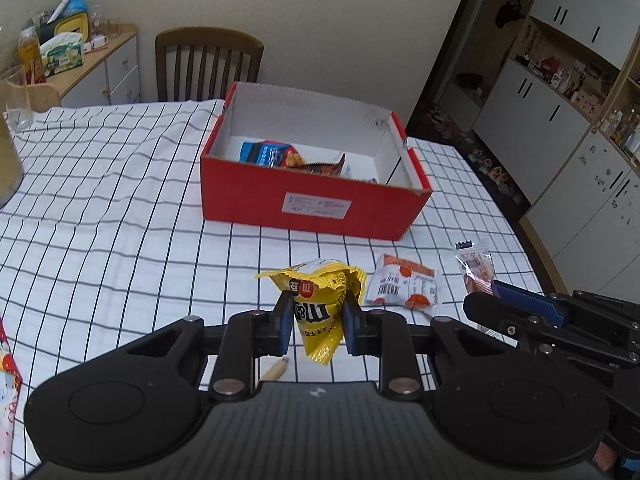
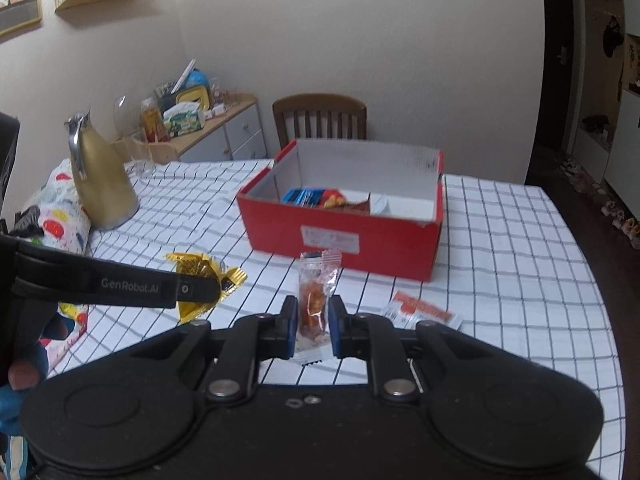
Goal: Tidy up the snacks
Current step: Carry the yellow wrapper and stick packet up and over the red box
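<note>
My left tool [image 1: 316,316] pinches a yellow snack packet [image 1: 316,304] across its middle, clear of the table [image 1: 100,220]; my right tool [image 2: 313,322] is pressed onto a clear sachet [image 2: 316,300] of something orange. Both look light, soft and crinkly, likely slippery, so a mid-body pinch suits them. Each packet's long axis runs along my fingers, pointing toward the red box [image 1: 312,204] ahead, which already holds snacks. An orange-and-white packet [image 1: 404,286] lies flat on the table nearby.
</note>
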### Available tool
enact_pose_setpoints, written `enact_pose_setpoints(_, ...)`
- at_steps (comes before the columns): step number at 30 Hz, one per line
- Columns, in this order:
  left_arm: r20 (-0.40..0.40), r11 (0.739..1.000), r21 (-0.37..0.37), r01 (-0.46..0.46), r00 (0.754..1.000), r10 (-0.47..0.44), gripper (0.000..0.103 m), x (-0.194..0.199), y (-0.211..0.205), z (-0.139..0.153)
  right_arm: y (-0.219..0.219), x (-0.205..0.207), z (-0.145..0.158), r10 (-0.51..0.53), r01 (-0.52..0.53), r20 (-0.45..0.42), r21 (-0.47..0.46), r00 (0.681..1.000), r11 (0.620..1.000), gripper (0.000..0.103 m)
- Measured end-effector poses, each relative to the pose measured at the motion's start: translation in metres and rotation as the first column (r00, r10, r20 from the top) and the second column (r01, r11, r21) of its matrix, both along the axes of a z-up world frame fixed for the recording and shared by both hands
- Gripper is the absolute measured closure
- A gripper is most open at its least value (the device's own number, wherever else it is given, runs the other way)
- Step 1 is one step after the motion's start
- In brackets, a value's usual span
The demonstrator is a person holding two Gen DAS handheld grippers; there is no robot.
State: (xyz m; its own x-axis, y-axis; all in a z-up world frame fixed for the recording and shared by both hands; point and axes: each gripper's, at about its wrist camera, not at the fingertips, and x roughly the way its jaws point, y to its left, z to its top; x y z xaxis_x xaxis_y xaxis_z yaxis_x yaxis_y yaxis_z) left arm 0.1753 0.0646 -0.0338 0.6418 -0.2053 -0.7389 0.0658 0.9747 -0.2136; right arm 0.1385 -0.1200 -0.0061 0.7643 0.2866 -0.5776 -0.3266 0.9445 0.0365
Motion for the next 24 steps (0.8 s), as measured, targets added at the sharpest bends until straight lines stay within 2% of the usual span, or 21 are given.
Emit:
enact_pose_setpoints(15,0.099,0.999,0.017,0.038,0.994,-0.039,0.079,0.041,-0.007,0.033,0.000,0.034,0.033,-0.024,0.024,0.101,0.002,0.995,1.000,0.089)
enact_pose_setpoints(24,0.117,0.999,0.026,0.047,0.992,-0.050,0.079,0.077,-0.002,0.040,0.008,0.061,0.041,-0.018,0.021,0.128,-0.018,0.992,1.000,0.089)
